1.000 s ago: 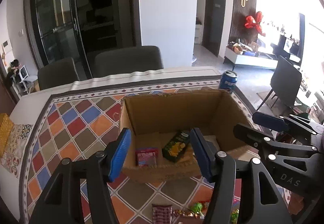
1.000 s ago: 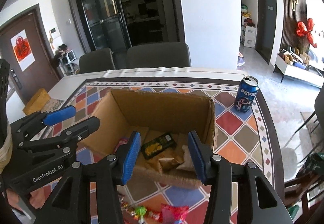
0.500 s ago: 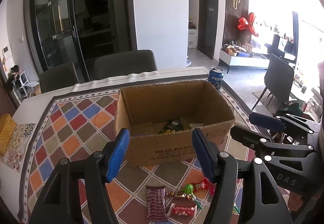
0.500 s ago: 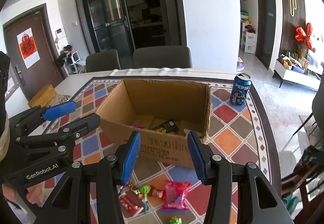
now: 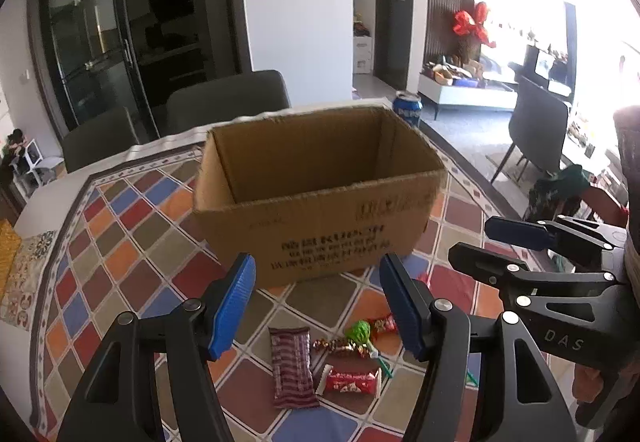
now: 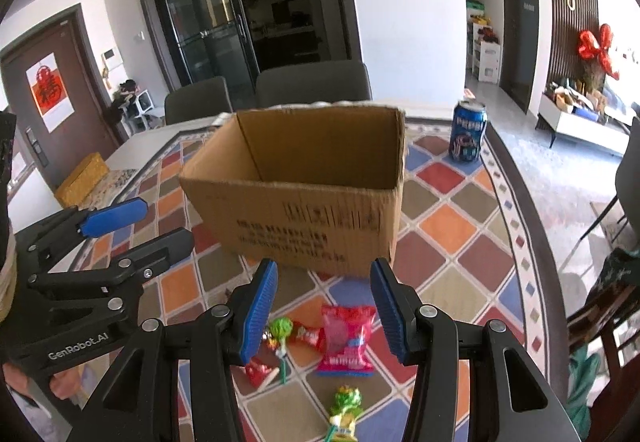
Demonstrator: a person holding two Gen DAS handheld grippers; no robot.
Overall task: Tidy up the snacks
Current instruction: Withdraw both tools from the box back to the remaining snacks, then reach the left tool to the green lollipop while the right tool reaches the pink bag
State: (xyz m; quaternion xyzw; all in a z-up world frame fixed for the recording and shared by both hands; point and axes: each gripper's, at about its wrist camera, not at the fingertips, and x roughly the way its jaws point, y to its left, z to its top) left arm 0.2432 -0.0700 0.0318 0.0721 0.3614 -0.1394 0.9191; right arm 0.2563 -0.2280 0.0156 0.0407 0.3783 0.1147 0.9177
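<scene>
An open cardboard box stands on the patterned tablecloth; its contents are hidden from this low angle. Loose snacks lie in front of it: a maroon striped bar, a red wrapped bar, a green lollipop, a pink packet and a second green lollipop. My left gripper is open and empty above the snacks. My right gripper is open and empty over the pink packet.
A blue Pepsi can stands behind the box to the right. Grey chairs sit at the table's far side. A yellow box lies at the far left. The table's edge runs along the right.
Both grippers have pulled back and down from above the box. The box's inside has dropped out of sight and the loose snacks in front have come into view.
</scene>
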